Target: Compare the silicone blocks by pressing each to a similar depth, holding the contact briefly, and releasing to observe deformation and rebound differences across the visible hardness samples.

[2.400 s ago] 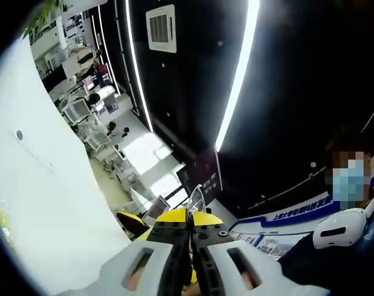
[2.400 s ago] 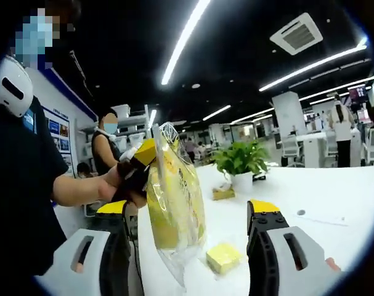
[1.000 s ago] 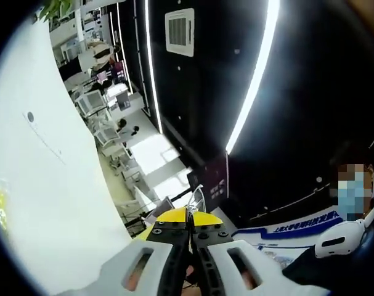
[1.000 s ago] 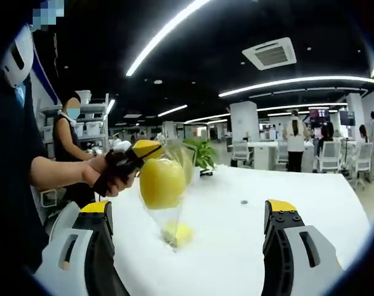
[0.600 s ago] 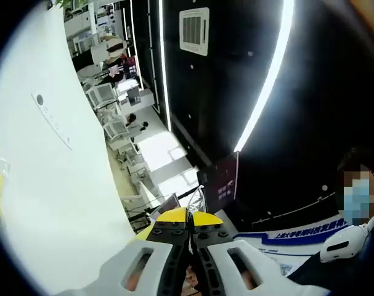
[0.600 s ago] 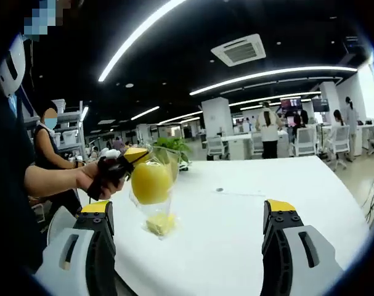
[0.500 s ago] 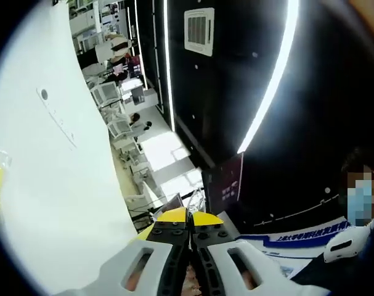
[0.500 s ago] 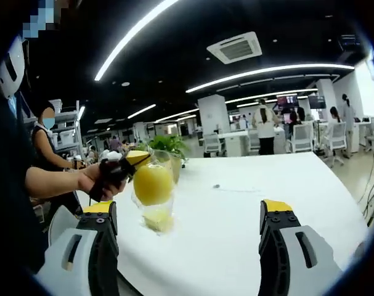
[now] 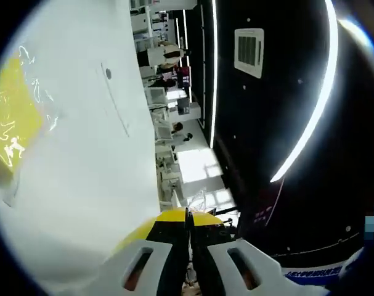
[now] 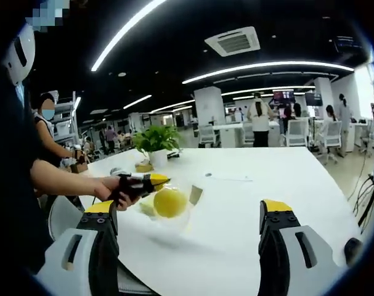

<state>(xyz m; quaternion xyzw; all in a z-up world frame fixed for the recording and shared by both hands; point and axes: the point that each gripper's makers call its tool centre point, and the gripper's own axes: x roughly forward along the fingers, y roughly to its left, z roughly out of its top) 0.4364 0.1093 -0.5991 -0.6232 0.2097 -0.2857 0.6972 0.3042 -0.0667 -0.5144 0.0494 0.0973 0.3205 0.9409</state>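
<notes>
In the right gripper view my right gripper (image 10: 188,209) stands open above the white table (image 10: 285,179), nothing between its jaws. My left gripper (image 10: 154,180), held by a hand (image 10: 116,187), comes in from the left, shut on the neck of a clear plastic bag (image 10: 174,206). The bag lies low on the table with a rounded yellow silicone piece (image 10: 170,202) inside; a small pale block (image 10: 196,193) sits beside it. In the left gripper view the left gripper (image 9: 188,217) is shut with a bit of film pinched at its tips. A yellow block in clear wrap (image 9: 14,117) lies at the left.
A potted plant (image 10: 154,143) stands at the table's far left corner. A person (image 10: 48,132) stands behind the left edge, and people and desks (image 10: 257,123) fill the far room. The table (image 9: 100,185) stretches wide to the right.
The left gripper has come down with the bag: it hung upright above the table before and now lies low on the surface. The right gripper stays open.
</notes>
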